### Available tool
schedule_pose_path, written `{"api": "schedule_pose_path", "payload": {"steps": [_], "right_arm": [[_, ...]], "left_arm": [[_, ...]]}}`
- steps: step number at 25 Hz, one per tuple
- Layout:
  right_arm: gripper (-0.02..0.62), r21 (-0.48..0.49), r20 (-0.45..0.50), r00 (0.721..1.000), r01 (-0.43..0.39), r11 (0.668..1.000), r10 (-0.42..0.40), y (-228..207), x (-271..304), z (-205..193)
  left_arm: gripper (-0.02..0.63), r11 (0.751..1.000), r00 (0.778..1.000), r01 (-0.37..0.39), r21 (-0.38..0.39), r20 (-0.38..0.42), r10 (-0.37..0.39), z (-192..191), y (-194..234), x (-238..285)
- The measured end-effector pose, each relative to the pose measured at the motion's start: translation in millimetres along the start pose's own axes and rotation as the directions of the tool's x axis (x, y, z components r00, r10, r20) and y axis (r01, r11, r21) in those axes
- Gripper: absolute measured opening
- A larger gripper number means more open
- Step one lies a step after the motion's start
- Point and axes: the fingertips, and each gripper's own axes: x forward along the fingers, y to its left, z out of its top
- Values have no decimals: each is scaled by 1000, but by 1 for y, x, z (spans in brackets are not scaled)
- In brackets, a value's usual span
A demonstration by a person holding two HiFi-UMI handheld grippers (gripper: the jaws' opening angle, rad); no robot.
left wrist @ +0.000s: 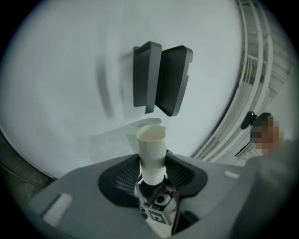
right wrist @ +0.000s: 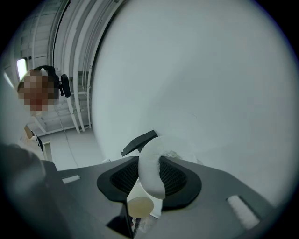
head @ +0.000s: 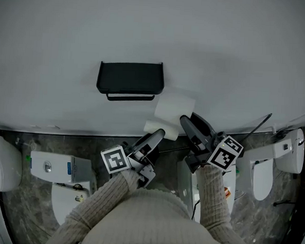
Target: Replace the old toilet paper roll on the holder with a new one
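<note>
A black toilet paper holder [head: 130, 80] hangs on the white wall with nothing on its bar; it also shows ahead in the left gripper view [left wrist: 161, 79]. My left gripper [head: 155, 136] [left wrist: 152, 163] is shut on a bare cream cardboard tube [left wrist: 152, 151], held below and right of the holder. My right gripper [head: 186, 122] [right wrist: 150, 175] is shut on a full white toilet paper roll [head: 174, 109] [right wrist: 150, 163], just right of the holder. In the right gripper view the tube's round end [right wrist: 140, 207] shows under the roll, and a corner of the holder [right wrist: 139, 141] peeks out behind it.
Below the wall runs a dark marble floor [head: 33, 137]. A toilet [head: 3, 161] and a white tank [head: 62, 167] stand at the left, another toilet [head: 273, 162] at the right. A person [left wrist: 266, 130] stands off to the side in both gripper views.
</note>
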Motion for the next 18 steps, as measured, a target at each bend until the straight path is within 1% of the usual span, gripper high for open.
{"api": "schedule_pose_path", "payload": {"steps": [5, 9, 13, 18], "right_arm": [[138, -9, -2, 999, -32, 999, 32, 7, 4, 4], [138, -2, -13, 998, -63, 998, 63, 7, 10, 4], [138, 7, -35, 994, -103, 995, 103, 9, 16, 0], [138, 17, -36, 990, -135, 991, 135, 12, 22, 0]], "left_arm": [[173, 1000, 999, 21, -9, -40, -21, -13, -5, 7], [173, 999, 998, 31, -19, -55, -32, -18, -5, 12], [173, 999, 998, 32, -25, -60, -34, -19, -3, 13], [172, 999, 999, 28, -21, -45, -29, -14, -1, 11]]}}
